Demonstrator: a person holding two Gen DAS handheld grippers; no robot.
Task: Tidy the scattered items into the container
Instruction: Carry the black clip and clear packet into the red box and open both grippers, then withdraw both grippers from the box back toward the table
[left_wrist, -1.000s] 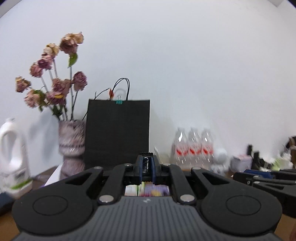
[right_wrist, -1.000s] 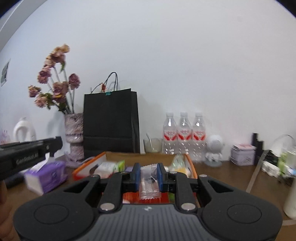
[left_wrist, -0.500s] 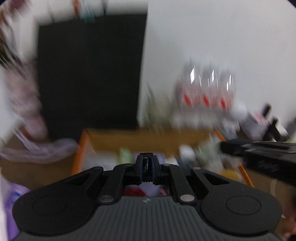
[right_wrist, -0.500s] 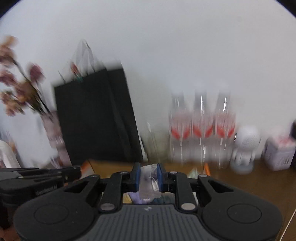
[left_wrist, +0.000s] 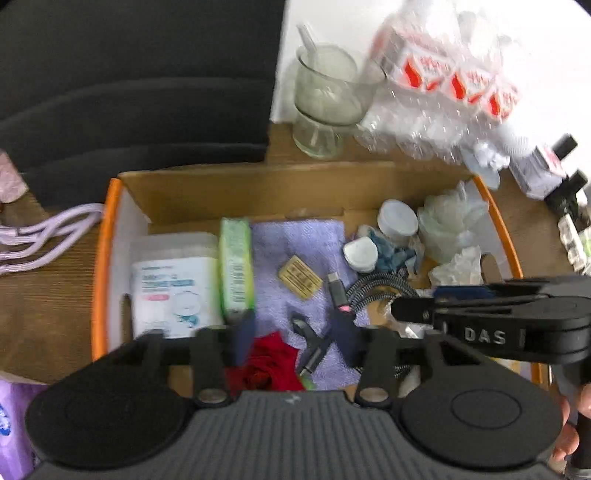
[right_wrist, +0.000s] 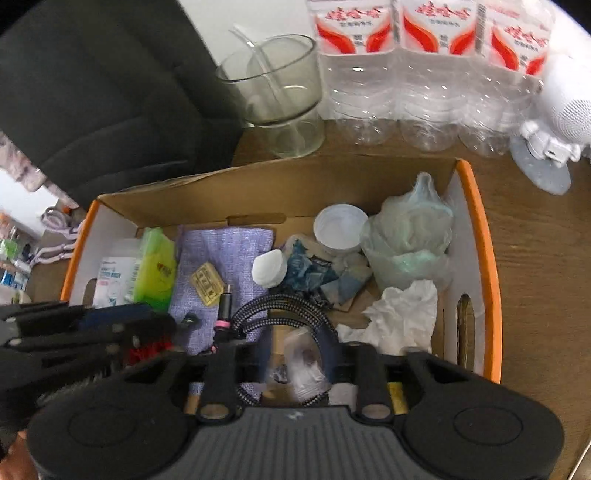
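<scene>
An orange-rimmed cardboard box (left_wrist: 99, 266) lies under both grippers, and both point down into it. My left gripper (left_wrist: 294, 339) is opening its jaws. A small dark metal piece (left_wrist: 308, 347) and a red flower (left_wrist: 273, 365) sit in the gap, and neither pad touches them. My right gripper (right_wrist: 297, 352) is opening too. A clear plastic packet (right_wrist: 304, 365) hangs loose between its blurred fingers. The box holds a purple cloth (right_wrist: 225, 254), a green packet (left_wrist: 236, 266), a braided cable (right_wrist: 280, 310), white tissue (right_wrist: 402, 314) and several other small items.
A black paper bag (left_wrist: 129, 74), a glass jar (right_wrist: 273, 96) and a pack of water bottles (right_wrist: 432, 70) stand behind the box. A white figurine (right_wrist: 554, 125) is at the back right. Purple hangers (left_wrist: 48, 229) and a purple tissue pack (left_wrist: 11, 417) lie left of the box.
Both grippers have swung from facing the wall to pointing down over the box. Their jaws, shut before, now stand apart, and the packet and the dark piece are no longer pinched.
</scene>
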